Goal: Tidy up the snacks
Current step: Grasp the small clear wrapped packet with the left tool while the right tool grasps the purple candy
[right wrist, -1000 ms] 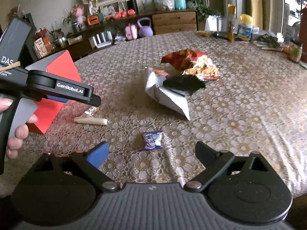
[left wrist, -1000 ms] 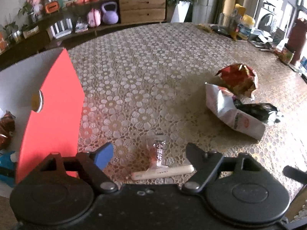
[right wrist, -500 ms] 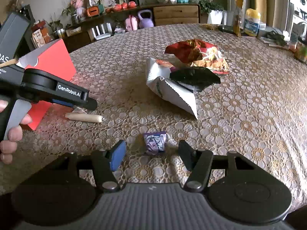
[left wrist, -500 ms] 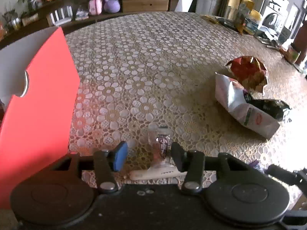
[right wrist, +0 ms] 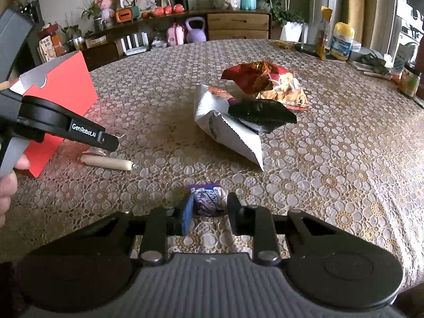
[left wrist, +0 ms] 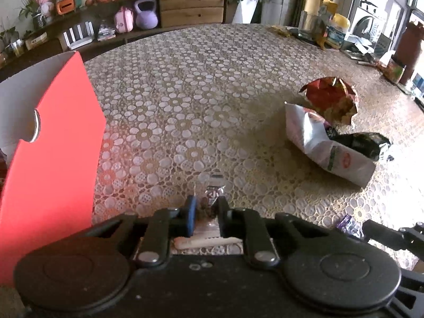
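My left gripper (left wrist: 206,208) has its jaws closing on a small clear-wrapped snack (left wrist: 214,193) with a dark label; the pads press its lower end. A pale sausage stick (left wrist: 209,242) lies just below the fingers on the tablecloth. My right gripper (right wrist: 209,205) is shut on a purple wrapped candy (right wrist: 207,195) that rests on the table. A red open box (left wrist: 55,143) stands at the left. In the right wrist view the left gripper (right wrist: 111,143) hangs over the sausage stick (right wrist: 106,162), beside the red box (right wrist: 66,92).
A white snack bag (right wrist: 225,132), a black bag (right wrist: 261,112) and a red crinkled bag (right wrist: 265,80) lie together mid-table. Bottles and jars (right wrist: 341,41) crowd the far right edge. A low shelf (right wrist: 185,29) with toys stands beyond the table. A hand (right wrist: 8,185) grips the left handle.
Both grippers went from wide open to shut: the left jaws came in onto the small clear-wrapped snack, the right jaws onto the purple candy. Neither hand shifted much.
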`<state>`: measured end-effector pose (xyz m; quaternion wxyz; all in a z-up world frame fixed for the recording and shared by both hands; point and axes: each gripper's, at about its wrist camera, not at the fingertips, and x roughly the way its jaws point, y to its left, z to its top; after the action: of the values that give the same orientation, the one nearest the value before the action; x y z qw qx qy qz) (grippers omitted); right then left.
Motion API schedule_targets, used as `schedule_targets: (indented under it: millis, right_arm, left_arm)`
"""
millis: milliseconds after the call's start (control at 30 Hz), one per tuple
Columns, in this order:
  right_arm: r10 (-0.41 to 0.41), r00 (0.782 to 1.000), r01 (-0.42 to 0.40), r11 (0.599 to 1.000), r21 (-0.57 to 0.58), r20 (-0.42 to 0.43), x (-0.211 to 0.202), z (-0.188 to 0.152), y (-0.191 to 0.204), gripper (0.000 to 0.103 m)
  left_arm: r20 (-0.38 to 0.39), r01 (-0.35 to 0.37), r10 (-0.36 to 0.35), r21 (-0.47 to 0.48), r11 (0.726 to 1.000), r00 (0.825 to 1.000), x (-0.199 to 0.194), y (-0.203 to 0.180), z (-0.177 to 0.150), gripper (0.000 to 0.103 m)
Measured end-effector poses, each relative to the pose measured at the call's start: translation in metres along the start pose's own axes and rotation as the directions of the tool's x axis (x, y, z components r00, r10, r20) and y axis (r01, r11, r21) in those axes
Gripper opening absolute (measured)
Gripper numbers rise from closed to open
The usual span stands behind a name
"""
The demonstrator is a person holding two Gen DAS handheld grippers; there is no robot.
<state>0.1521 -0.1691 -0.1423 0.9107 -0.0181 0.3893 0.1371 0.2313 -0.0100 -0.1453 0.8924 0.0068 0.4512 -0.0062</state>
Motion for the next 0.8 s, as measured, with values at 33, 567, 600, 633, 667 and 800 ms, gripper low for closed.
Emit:
schedule_targets:
  millis: [33, 567, 600, 633, 667, 800]
  right_arm:
    - [0.003, 1.0, -0.003, 1.0, 0.006, 0.002, -0.001, 0.0, -0.001, 0.027]
    - [0.059, 0.995, -0.061, 0.998, 0.02, 0.081, -0.063, 0.017, 0.01, 0.026]
    - [0.06, 0.994, -0.062, 0.998, 0.016, 0.086, -0.067, 0.019, 0.012, 0.026]
    - [0.062, 0.994, -0.063, 0.998, 0.011, 0.094, -0.072, 0.021, 0.015, 0.026]
    - [0.064, 0.993, -0.065, 0.998, 0.007, 0.101, -0.077, 0.022, 0.017, 0.026]
    - [0.078, 0.989, -0.076, 0.997, -0.022, 0.129, -0.096, 0.028, 0.031, 0.026]
  left_arm:
    - [0.003, 0.004, -0.004, -0.001, 1.0, 1.0, -0.002, 0.0, 0.0, 0.013]
    - [0.039, 0.081, -0.08, -0.013, 0.997, 0.996, -0.055, 0.011, -0.003, 0.013]
    - [0.041, 0.086, -0.085, -0.015, 0.996, 0.996, -0.059, 0.012, -0.004, 0.013]
    - [0.045, 0.09, -0.089, -0.018, 0.996, 0.995, -0.064, 0.013, -0.005, 0.013]
    - [0.05, 0.093, -0.092, -0.017, 0.995, 0.994, -0.068, 0.014, -0.005, 0.013]
    - [0.076, 0.107, -0.107, -0.005, 0.994, 0.991, -0.089, 0.018, -0.008, 0.013]
